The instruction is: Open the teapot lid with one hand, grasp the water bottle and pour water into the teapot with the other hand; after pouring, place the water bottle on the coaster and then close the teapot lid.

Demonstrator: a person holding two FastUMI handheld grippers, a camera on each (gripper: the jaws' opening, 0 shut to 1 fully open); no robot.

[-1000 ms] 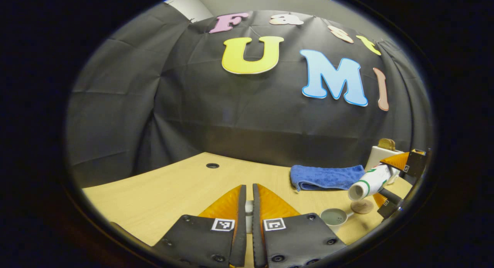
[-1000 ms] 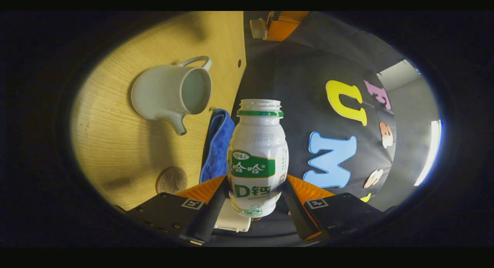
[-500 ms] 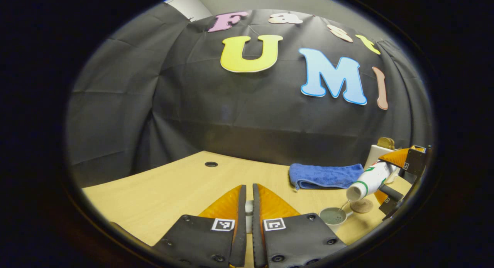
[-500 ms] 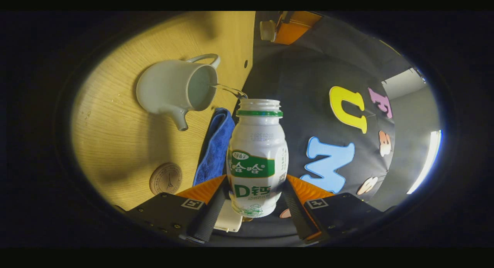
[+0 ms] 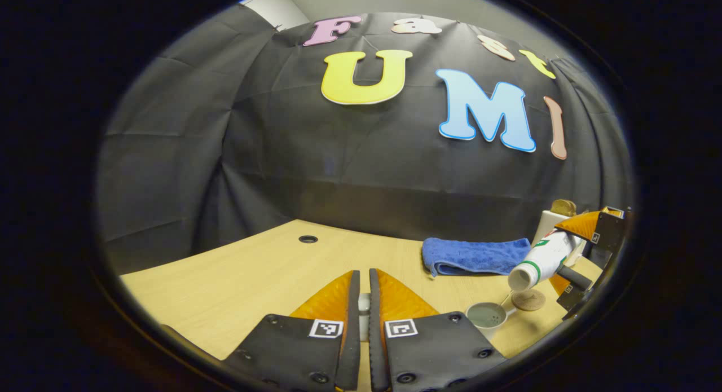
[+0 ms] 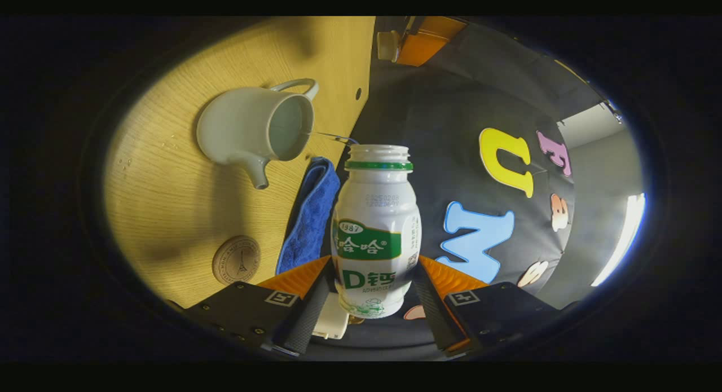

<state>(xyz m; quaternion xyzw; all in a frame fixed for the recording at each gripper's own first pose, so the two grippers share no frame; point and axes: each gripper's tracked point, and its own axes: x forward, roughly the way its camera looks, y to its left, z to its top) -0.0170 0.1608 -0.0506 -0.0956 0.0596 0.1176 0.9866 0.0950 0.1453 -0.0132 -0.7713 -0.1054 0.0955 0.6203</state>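
My right gripper [image 6: 375,263] is shut on a white water bottle [image 6: 377,228] with a green label, tipped on its side. A thin stream of water runs from its open mouth into the pale teapot [image 6: 242,130], which stands open on the wooden table. A round cork coaster [image 6: 236,260] lies bare near the teapot. In the left gripper view the bottle [image 5: 540,261] hangs tilted above the teapot [image 5: 487,315] and coaster [image 5: 528,300], held by the right gripper [image 5: 571,255]. My left gripper [image 5: 364,274] is shut on the small white teapot lid [image 5: 364,305], held off to the teapot's left. That lid [image 6: 386,45] also appears at the top of the right gripper view.
A folded blue towel [image 5: 475,256] lies behind the teapot by the black cloth wall. A white box [image 5: 548,223] with a brown top stands at the far right. The table [image 5: 237,279] has a cable hole [image 5: 308,239] at the back left, with bare wood around it.
The bottle tipped further and water began to run into the teapot; the stream is now thinner than half a second ago. My left gripper has stayed still with the lid.
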